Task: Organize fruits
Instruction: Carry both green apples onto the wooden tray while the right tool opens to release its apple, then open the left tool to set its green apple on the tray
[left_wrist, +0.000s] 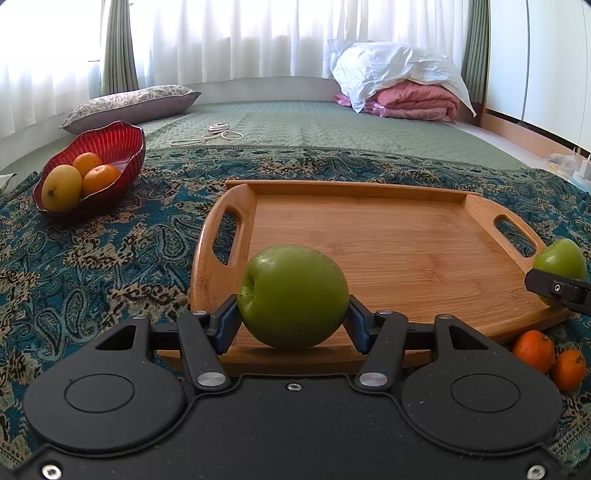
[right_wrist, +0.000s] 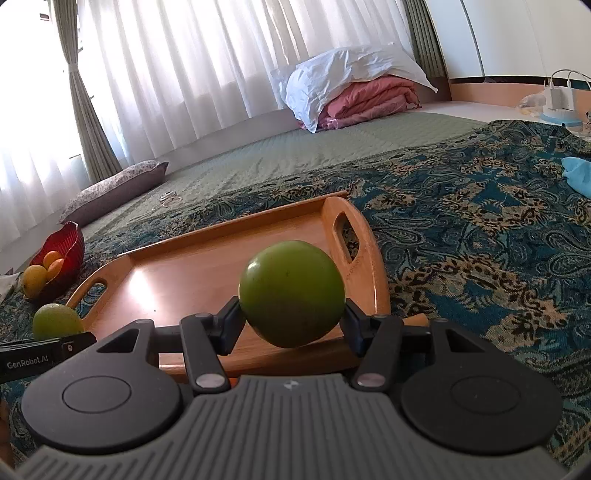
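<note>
**Two green apples held at the tray's near edge**

The left gripper (left_wrist: 293, 321) clamps a green apple (left_wrist: 293, 296) between its blue pads, at the lower centre of the left wrist view. The apple's stem dimple faces the left of the frame, so its axis lies roughly sideways, across the fingers. It sits over the near rim of the wooden tray (left_wrist: 369, 236), and whether it touches the board cannot be told.

The right gripper (right_wrist: 291, 321) grips a second green apple (right_wrist: 291, 293) in the same way, at the centre of the right wrist view, over the tray's near right corner. In the left wrist view that apple shows at the right edge, beside the tray's right handle.

The tray floor ahead of both grippers is bare, bounded by low raised rims and a cut-out handle at each end. That gives open room forward for either apple.

Two oranges (left_wrist: 546, 356) lie on the patterned cloth (left_wrist: 110, 258) just off the tray's near right corner, nearer the right gripper. The red bowl (left_wrist: 122, 140) with three fruits stands in the upper left, well apart from the tray and nearer the left gripper.

The likely next move is setting both apples down on the tray, kept apart.
</note>
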